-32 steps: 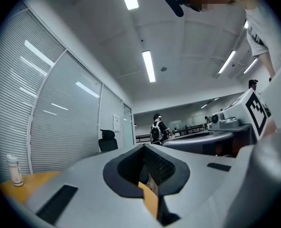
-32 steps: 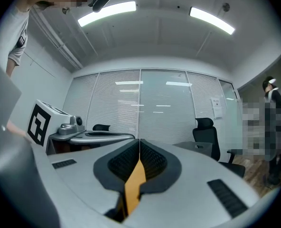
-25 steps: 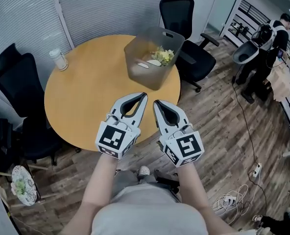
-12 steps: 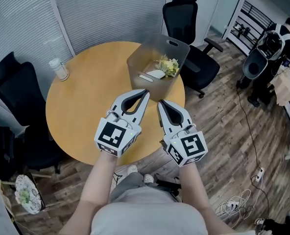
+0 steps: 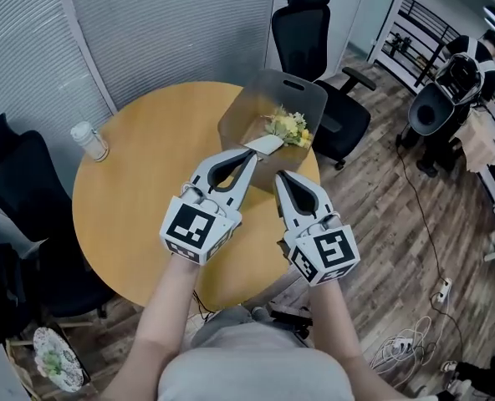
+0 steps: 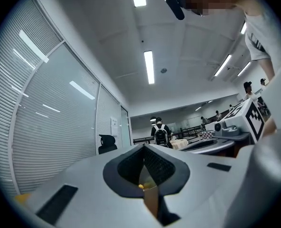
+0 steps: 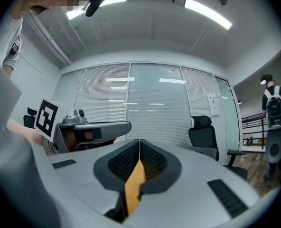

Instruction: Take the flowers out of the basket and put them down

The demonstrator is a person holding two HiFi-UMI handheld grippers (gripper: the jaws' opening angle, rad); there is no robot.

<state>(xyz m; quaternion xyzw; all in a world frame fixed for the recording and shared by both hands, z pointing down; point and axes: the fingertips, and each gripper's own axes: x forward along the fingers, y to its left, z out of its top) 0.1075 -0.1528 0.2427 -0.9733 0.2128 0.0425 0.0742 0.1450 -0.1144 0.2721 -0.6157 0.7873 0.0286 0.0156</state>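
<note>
Yellow flowers (image 5: pixel 288 126) lie inside the translucent grey basket (image 5: pixel 302 90), which stands at the far right edge of the round wooden worktop (image 5: pixel 139 215). The left gripper (image 5: pixel 249 153) and right gripper (image 5: pixel 279 175) hover side by side just short of the basket, both with jaws clenched on nothing. A small jar (image 5: pixel 89 140) stands well apart at the left edge.
</note>
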